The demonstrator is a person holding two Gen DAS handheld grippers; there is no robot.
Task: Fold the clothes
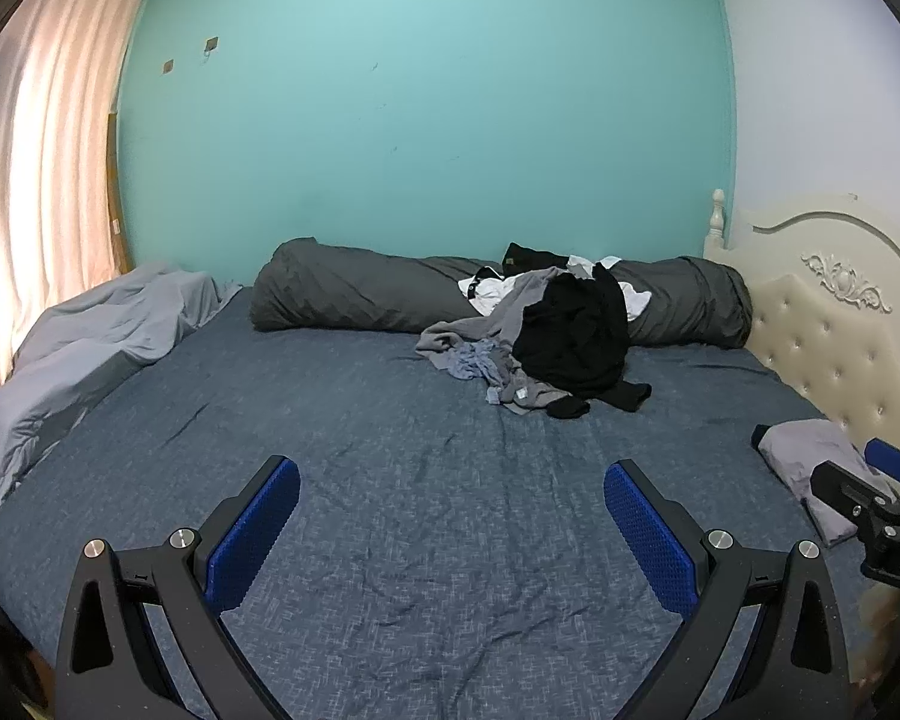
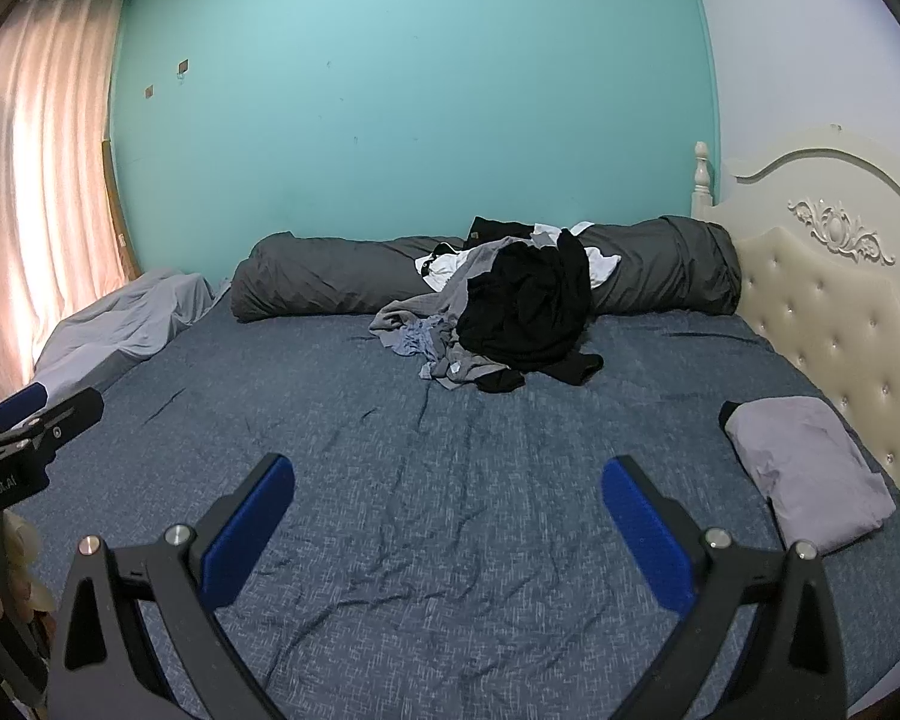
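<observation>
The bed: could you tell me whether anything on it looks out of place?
A tangled clothes heap spills off the grey bolster onto the sheet; one folded grey garment lies by the headboard.

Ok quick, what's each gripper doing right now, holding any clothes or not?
Left gripper: open, holding nothing, over the bare bedsheet.
Right gripper: open, holding nothing; the clothes pile lies farther up the bed.
</observation>
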